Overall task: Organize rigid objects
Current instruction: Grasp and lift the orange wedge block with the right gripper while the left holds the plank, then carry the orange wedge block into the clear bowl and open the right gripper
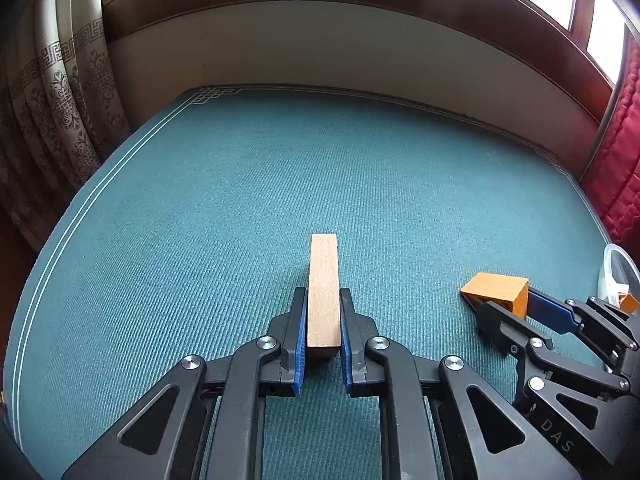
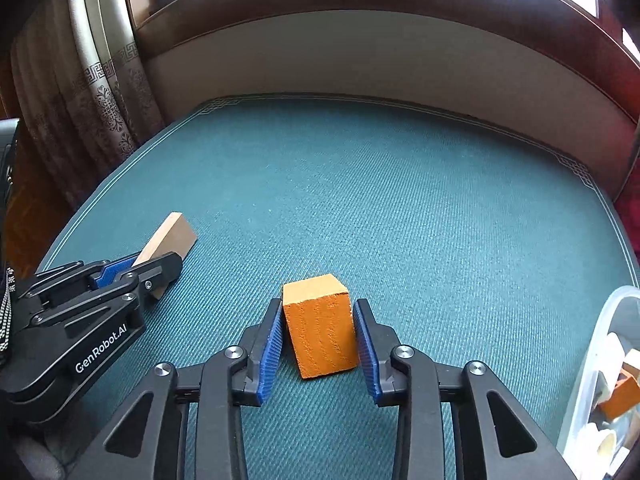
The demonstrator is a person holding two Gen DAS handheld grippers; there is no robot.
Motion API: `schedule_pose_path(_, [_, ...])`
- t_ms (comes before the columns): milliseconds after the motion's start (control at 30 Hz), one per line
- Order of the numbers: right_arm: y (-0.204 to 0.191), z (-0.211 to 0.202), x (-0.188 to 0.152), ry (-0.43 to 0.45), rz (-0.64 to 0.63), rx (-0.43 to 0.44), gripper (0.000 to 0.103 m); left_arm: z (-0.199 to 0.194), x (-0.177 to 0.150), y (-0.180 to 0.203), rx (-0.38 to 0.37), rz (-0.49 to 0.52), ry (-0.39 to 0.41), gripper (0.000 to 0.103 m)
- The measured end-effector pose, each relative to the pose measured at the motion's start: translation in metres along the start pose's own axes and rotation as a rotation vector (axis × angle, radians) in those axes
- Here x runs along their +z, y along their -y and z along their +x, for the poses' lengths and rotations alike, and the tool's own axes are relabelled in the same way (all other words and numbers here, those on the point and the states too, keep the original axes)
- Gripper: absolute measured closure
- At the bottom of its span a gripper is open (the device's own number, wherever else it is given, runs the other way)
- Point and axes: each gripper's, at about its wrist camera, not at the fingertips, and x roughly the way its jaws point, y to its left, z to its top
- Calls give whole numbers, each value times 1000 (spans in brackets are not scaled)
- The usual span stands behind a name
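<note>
Surface: teal woven cloth [image 1: 240, 200] with pale border lines covers the tabletop.
Room: cream wall panel [image 1: 320, 48] behind, dark wood sill above; patterned curtain [image 1: 60, 100] upper left, red quilted fabric [image 1: 620, 160] at right edge.
Left gripper [image 1: 323, 296]: jaws pinching a tan wooden block [image 1: 323, 280], centre of the frame.
Right gripper [image 2: 318, 308]: jaws set against an orange block [image 2: 320, 328], lower centre, resting on the cloth.
Container: clear plastic tub [image 2: 592, 360], lower right, holding small pieces.
</note>
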Motion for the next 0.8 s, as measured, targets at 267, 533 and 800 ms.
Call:
schedule_pose_path(267, [6, -27, -12, 44, 75, 8, 69, -3, -2, 6, -17, 23, 8, 89])
schedule_pose_path(533, [30, -58, -22, 111, 158, -3, 69, -12, -5, 18, -48, 61, 26, 89])
schedule_pose_path(800, [67, -100, -34, 212, 267, -62, 69, -17, -6, 20, -71, 79, 31, 89])
